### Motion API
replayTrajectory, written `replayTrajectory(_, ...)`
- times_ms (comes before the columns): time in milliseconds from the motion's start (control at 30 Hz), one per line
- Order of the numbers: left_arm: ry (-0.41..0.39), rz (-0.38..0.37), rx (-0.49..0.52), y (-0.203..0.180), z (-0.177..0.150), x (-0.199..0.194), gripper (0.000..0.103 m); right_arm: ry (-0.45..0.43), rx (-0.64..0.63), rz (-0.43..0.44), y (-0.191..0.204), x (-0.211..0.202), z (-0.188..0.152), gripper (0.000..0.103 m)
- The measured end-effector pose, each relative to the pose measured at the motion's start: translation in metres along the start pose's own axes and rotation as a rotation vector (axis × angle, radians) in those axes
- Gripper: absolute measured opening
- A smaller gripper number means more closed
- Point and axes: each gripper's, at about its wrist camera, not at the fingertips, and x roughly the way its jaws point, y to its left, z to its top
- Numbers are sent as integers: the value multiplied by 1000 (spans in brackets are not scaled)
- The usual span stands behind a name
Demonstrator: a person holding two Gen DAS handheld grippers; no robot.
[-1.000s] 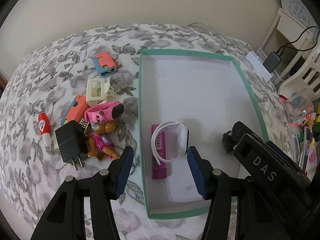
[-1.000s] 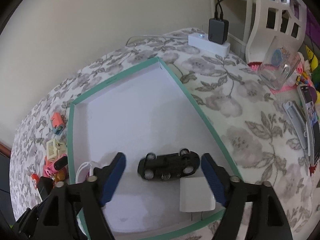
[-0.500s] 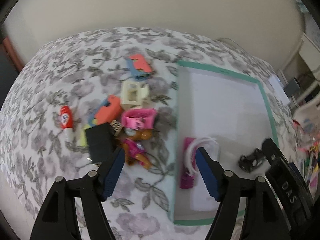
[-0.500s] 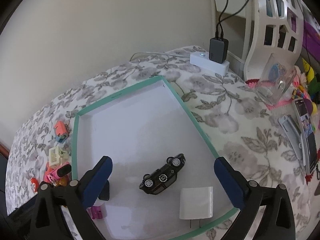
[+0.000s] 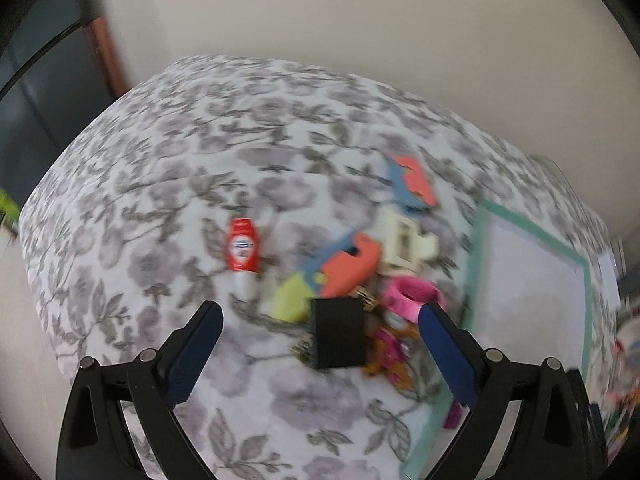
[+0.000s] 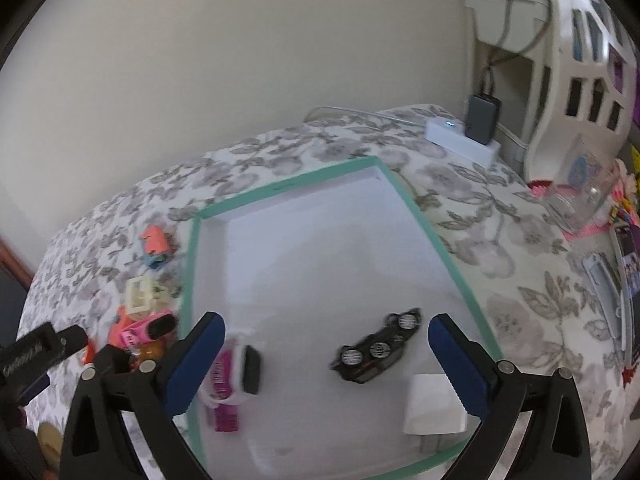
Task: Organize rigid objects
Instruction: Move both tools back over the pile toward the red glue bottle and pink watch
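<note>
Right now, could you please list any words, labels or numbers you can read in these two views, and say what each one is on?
None can be read for certain.
Red bottle: white label with blue print, too blurred.
Left gripper's black body at the right wrist view's left edge: pale lettering, too smeared.
Pink pack in the green-rimmed tray: print too small.
Toy car: round mark, unreadable.

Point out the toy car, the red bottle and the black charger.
toy car (image 6: pixel 376 350): right wrist view, its underside.
red bottle (image 5: pixel 241 249): left wrist view, its label.
black charger (image 5: pixel 339 332): left wrist view, its flat top face.
</note>
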Motion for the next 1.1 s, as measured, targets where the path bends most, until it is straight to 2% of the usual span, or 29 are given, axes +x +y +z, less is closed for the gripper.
replayTrajectory(200, 73, -9, -111, 31, 16, 5, 99, -19, -87, 60, 40, -13, 11, 103)
replayTrajectory(300, 99, 16, -136, 35, 25, 0, 99, -17, -130, 79, 61, -14, 17, 103)
replayTrajectory(533, 101, 18, -236, 48, 42, -9, 99, 35, -151, 148, 92, 3, 21, 103)
replayTrajectory(633, 120, 4, -246, 57, 40, 6, 99, 75, -173, 169, 104, 16, 18, 103)
replayTrajectory(767, 237, 8, -274, 77, 31, 43, 99, 129, -189, 222, 122, 33, 13, 103)
replayTrajectory(833, 271, -2, -299, 88, 28, 53, 99, 143, -191, 237, 129, 39, 11, 103)
replayTrajectory(900, 279, -4, -316, 97, 27, 57, 99, 158, -197, 257, 136, 44, 10, 102)
replayTrajectory(1100, 285, -34, -346, 114, 29, 64, 99, 208, -208, 274, 145, 60, 2, 90)
